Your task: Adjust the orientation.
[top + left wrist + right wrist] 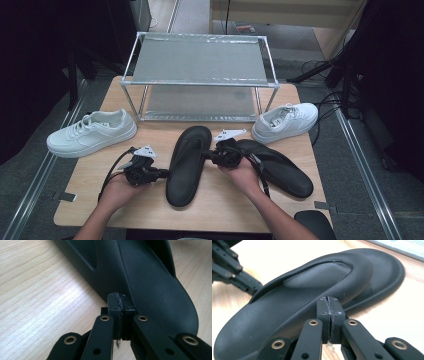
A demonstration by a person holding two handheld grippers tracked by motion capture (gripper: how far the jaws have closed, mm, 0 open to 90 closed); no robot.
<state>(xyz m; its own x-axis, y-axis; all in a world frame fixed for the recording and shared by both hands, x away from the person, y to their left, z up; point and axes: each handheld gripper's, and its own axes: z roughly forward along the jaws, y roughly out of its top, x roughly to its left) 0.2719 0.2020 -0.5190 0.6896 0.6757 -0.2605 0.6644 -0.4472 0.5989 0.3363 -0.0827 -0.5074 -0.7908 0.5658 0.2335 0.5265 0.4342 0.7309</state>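
A black slipper (187,157) lies lengthwise in the middle of the wooden table (225,210), toe toward the rack. My left gripper (164,173) is shut with nothing between its jaws, its tips against the slipper's left edge. In the left gripper view the shut tips (120,298) meet the slipper's rim (150,282). My right gripper (206,156) is also shut and empty, its tips at the slipper's right side. In the right gripper view the closed tips (328,301) rest against the slipper's strap (299,297), and the left gripper (234,272) shows beyond it.
A second black slipper (280,167) lies under my right hand, angled to the right. One white sneaker (92,132) sits at the left, another (285,121) at the right. A two-shelf metal rack (200,60) stands at the table's back.
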